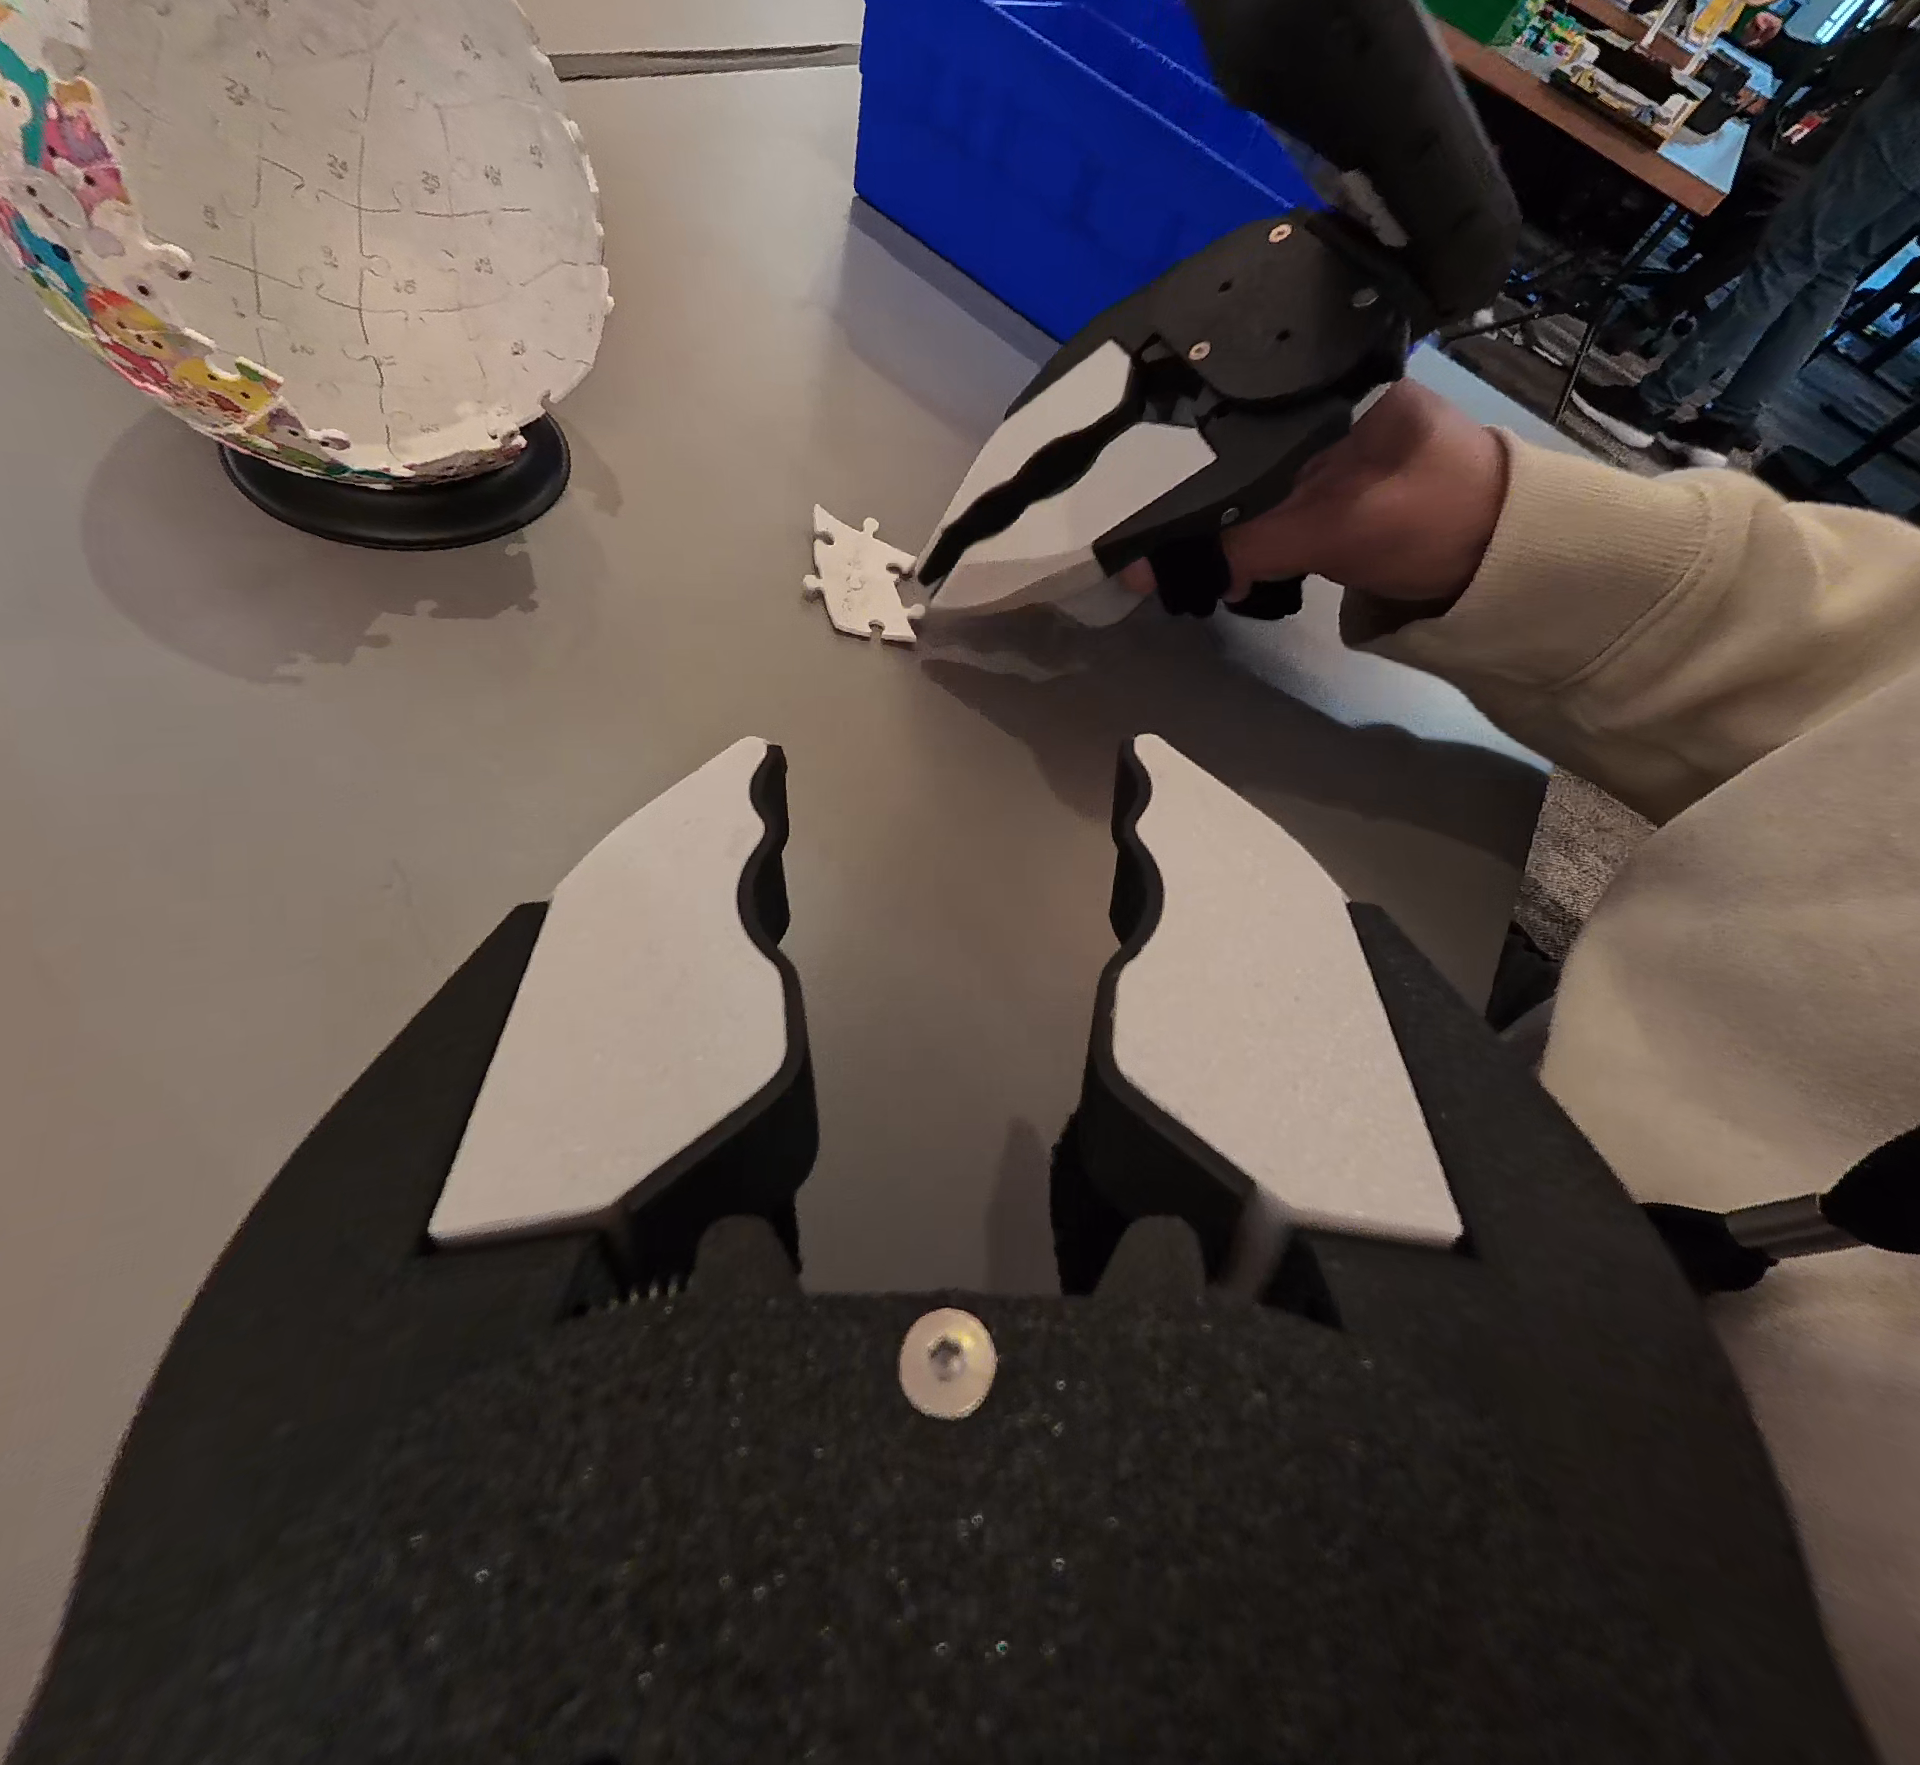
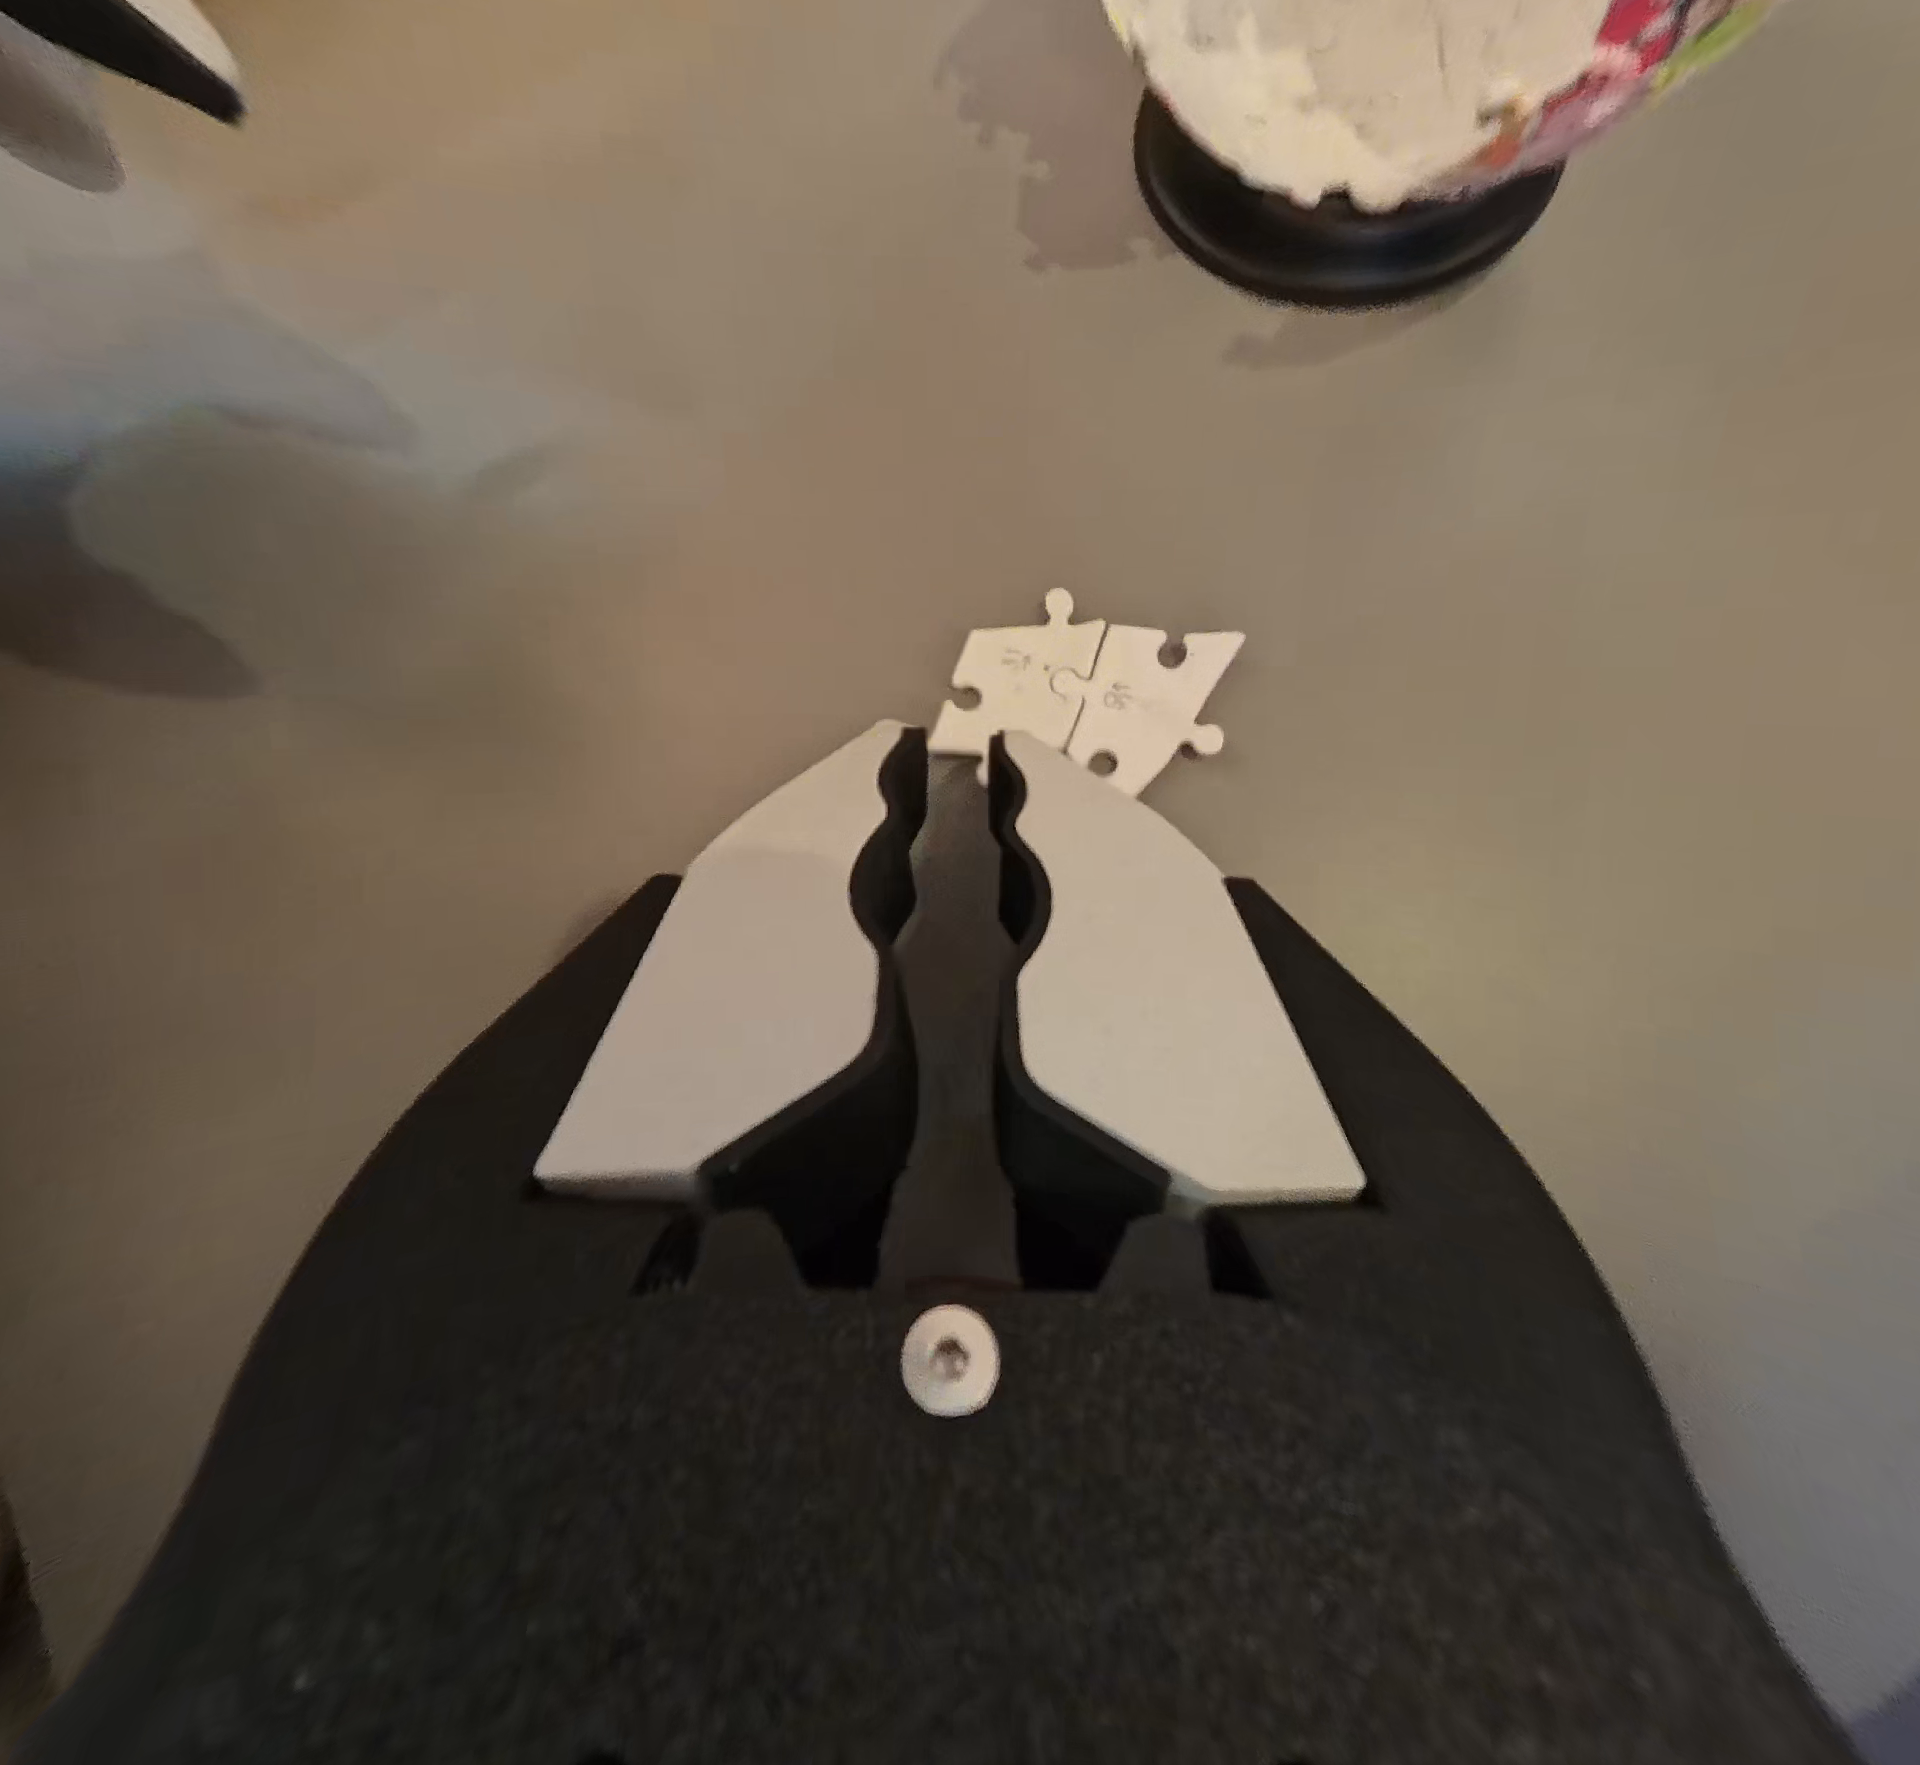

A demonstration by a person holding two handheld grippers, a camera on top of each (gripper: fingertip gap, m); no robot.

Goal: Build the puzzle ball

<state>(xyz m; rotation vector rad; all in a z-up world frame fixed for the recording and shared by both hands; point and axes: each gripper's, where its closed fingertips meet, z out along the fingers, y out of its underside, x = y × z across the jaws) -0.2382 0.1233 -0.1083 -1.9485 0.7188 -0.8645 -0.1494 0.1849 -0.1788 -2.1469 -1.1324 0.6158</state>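
The puzzle ball stands at the far left of the grey table on a black ring stand. It is only partly built, I judge: a curved shell with a toothed open edge, white and matt inside, colourful outside. Some pieces are still missing.

In the middle lie two joined pieces, flat, thin and white, with round knobs and holes. The left gripper hovers over bare table, jaws wide apart and empty. The right gripper has its tips at the near edge of the pair, jaws almost closed with a narrow gap; whether it already pinches them, I cannot tell. A blue plastic bin stands behind.
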